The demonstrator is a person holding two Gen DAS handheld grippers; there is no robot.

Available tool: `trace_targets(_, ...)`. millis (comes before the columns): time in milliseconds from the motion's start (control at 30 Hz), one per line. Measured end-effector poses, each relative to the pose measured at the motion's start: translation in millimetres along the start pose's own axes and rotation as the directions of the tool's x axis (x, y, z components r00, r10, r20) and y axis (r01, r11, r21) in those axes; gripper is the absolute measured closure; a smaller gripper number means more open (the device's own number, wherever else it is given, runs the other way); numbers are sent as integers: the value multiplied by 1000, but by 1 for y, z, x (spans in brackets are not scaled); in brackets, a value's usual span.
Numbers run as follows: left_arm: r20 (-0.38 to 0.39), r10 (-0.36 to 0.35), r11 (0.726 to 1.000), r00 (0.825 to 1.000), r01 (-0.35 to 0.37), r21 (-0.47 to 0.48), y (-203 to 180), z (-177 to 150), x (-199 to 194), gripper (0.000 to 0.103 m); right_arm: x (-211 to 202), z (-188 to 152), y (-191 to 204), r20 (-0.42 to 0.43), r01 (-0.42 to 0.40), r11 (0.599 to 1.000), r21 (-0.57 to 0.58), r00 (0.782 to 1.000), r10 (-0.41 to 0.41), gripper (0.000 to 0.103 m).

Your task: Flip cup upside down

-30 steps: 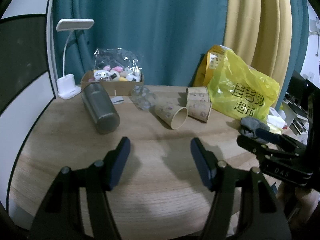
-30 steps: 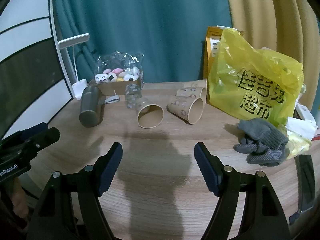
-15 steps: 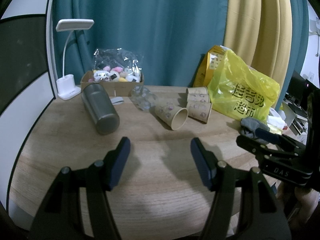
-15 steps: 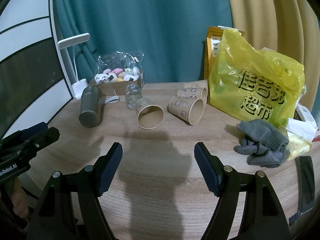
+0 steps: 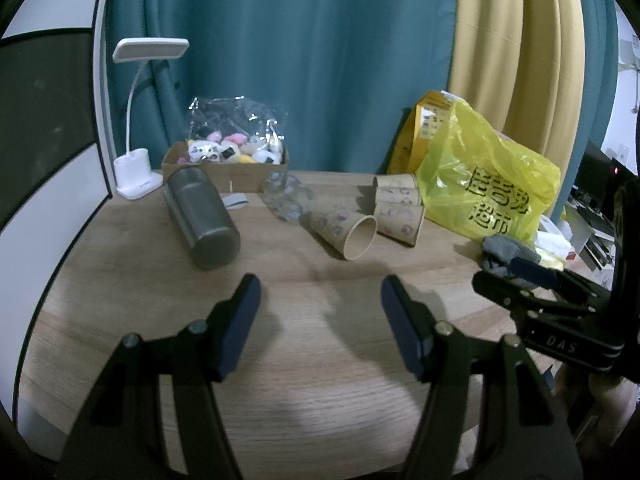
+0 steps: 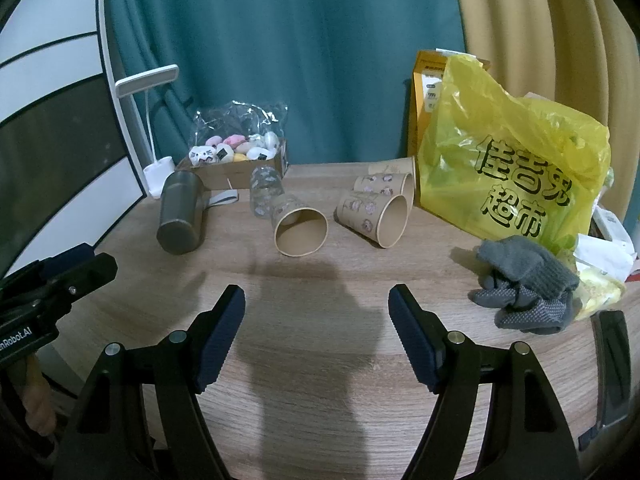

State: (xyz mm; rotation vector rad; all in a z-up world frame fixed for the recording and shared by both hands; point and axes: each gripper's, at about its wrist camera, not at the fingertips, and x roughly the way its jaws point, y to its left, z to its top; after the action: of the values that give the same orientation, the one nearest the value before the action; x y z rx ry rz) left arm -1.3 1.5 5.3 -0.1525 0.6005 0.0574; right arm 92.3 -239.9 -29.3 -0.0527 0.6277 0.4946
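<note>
Almost nothing has changed over the last second: my table (image 6: pixel 320 360) view holds steady, both tongs, left (image 5: pixel 320 320) and right (image 6: pixel 316 332), stay wide open and empty, and the paper cup (image 6: pixel 300 226) lies on its side just ahead of the right tongs, so flipping hasn't begun.

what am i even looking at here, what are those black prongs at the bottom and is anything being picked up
Those prongs are two hand-held claws, each carrying its own camera looking along its fingers. One picture comes from the left claw, the other from the right claw. Both are open and hold nothing. On the wooden table lie paper cups on their sides: a single paper cup nearest, and a nested group beside it. Around them are a metal flask, a yellow bag, grey gloves, a white lamp and a box of toys.
</note>
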Motion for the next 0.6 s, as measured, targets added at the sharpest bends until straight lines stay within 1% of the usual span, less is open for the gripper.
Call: trace_targets(600,-3,5,1000,1000,-5,-3,1,1,1,39,4,-2,2,-10,-1,1000,-3,1000,1,26)
